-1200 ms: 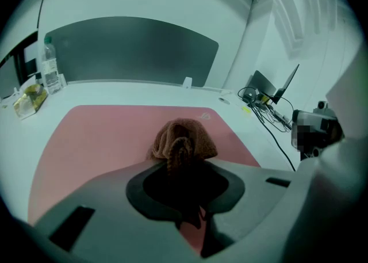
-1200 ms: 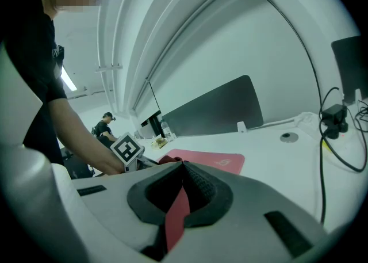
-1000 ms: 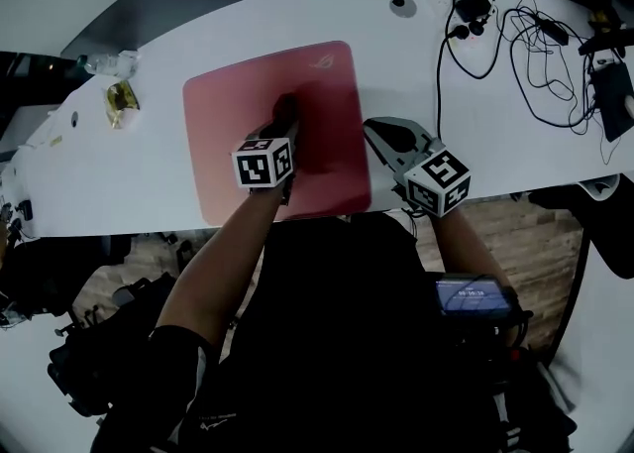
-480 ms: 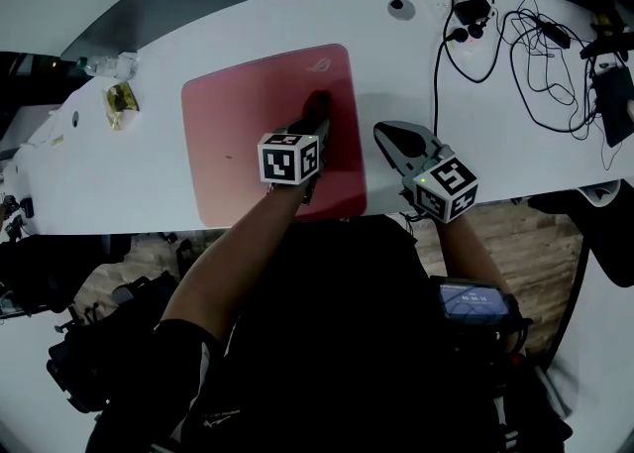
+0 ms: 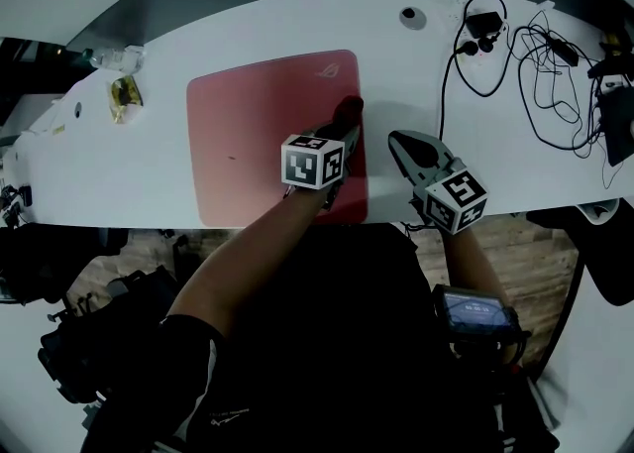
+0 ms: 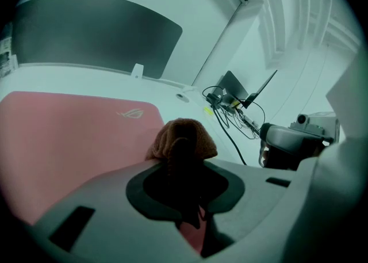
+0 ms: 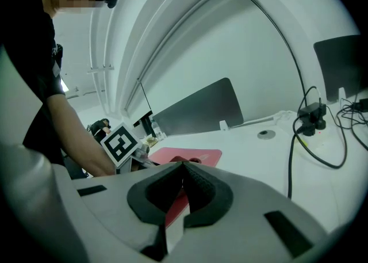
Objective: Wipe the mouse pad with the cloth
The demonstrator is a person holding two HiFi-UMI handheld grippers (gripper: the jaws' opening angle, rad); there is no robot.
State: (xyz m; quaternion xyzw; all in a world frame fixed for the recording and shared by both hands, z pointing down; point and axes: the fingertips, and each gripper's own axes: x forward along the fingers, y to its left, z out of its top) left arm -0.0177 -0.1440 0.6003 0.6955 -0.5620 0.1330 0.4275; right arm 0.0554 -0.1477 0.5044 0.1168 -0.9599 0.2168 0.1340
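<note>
Now the white table carried the red mouse pad at centre frame. The left gripper, clamped on the brown cloth, had slid it from mid-pad to the pad's right edge. The right gripper, jaws together and empty, was just right of the pad.

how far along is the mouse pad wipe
Done: the cloth is clamped in the left gripper and down on the mouse pad. In hand: a wipe at the pad's right edge. Left: unclear, the pad shows no wipe trace. The right gripper is shut, empty, beside the pad.
</note>
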